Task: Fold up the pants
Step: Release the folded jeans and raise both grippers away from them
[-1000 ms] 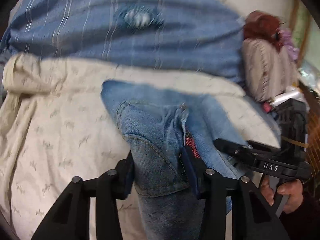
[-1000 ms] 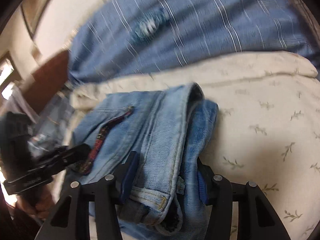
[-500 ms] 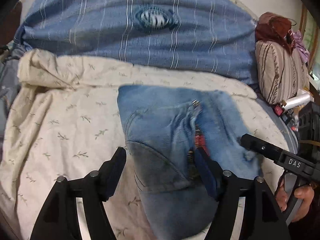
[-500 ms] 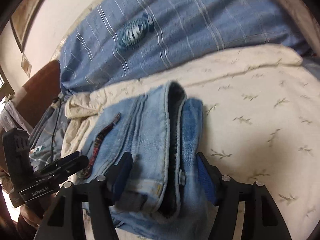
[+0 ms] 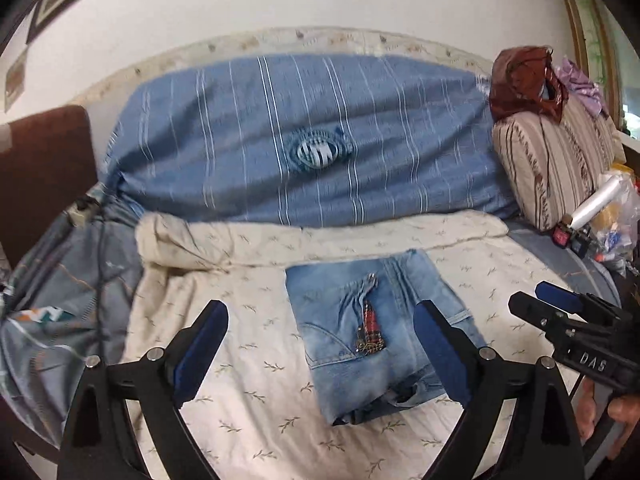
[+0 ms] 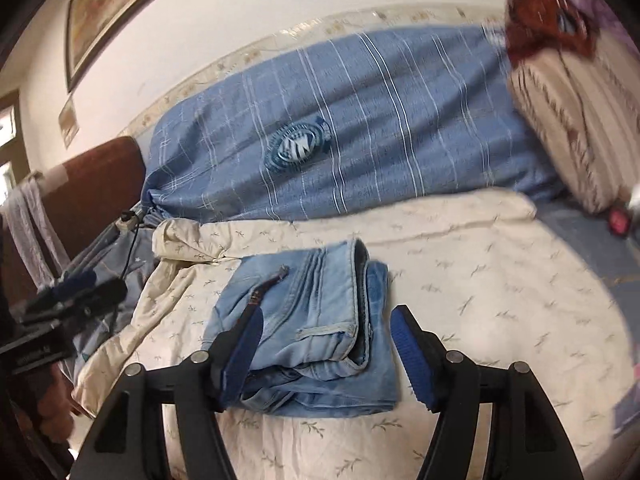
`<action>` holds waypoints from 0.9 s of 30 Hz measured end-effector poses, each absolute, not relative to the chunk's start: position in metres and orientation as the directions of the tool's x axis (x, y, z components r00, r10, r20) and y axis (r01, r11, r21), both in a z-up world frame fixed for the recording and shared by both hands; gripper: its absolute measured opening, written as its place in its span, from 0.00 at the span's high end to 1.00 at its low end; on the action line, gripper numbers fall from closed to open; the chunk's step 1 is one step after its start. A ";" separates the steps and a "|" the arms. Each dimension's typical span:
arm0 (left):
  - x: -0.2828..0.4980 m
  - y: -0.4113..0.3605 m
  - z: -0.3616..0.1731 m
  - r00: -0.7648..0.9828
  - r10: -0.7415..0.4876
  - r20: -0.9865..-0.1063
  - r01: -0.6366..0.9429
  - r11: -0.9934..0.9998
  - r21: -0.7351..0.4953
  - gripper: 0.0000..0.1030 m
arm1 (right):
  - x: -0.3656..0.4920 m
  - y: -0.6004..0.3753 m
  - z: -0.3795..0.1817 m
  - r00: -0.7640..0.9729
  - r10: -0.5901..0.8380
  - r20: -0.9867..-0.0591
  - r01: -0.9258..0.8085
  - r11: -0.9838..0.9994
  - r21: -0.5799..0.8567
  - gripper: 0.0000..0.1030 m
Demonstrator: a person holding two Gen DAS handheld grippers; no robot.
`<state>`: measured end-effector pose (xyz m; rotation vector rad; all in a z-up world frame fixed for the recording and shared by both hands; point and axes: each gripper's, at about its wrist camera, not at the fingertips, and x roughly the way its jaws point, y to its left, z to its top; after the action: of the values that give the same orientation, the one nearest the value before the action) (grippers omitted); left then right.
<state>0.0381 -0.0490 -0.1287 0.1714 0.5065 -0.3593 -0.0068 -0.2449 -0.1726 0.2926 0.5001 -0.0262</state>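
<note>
The folded jeans (image 5: 376,332) are lying as a compact light-blue denim stack on the cream leaf-print sheet (image 5: 248,380) of the bed, with a red-and-black zipper tab (image 5: 371,326) showing on the top layer.

The left gripper (image 5: 320,344) is hovering over the sheet with its fingers (image 5: 202,350) spread wide, holding nothing. The blue pad of its left-side finger is standing over bare sheet, clear of the denim. Its right-side finger is overlapping the jeans' right edge in the left wrist view; whether it is touching the cloth cannot be told.

The right gripper (image 6: 326,354) is also standing with its fingers (image 6: 412,356) wide apart and nothing clamped between them. In the right wrist view the stack (image 6: 312,332) is sitting in the gap between the two blue pads: the left-side pad is overlapping the denim near the zipper tab, and the right-side pad is standing just beside the folded edge, over the sheet. Contact on either side cannot be judged. This gripper is also showing at the right edge of the left wrist view (image 5: 560,312), with the person's fingers wrapped around its handle.

Behind the jeans, a blue striped duvet (image 5: 312,140) with a round emblem is lying along the wall, and a brown-striped pillow (image 5: 552,168) is resting at its right end.
</note>
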 end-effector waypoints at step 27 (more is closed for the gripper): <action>0.015 -0.016 -0.109 0.871 -0.078 -0.485 0.155 0.980 0.122 0.02 | -0.060 -0.202 -0.112 0.917 0.007 -0.398 0.067 0.983 0.171 0.27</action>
<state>0.0154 -0.0159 -0.1088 0.1591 0.4993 -0.1222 -0.0604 -0.2015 -0.1118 0.1832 0.4089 -0.0311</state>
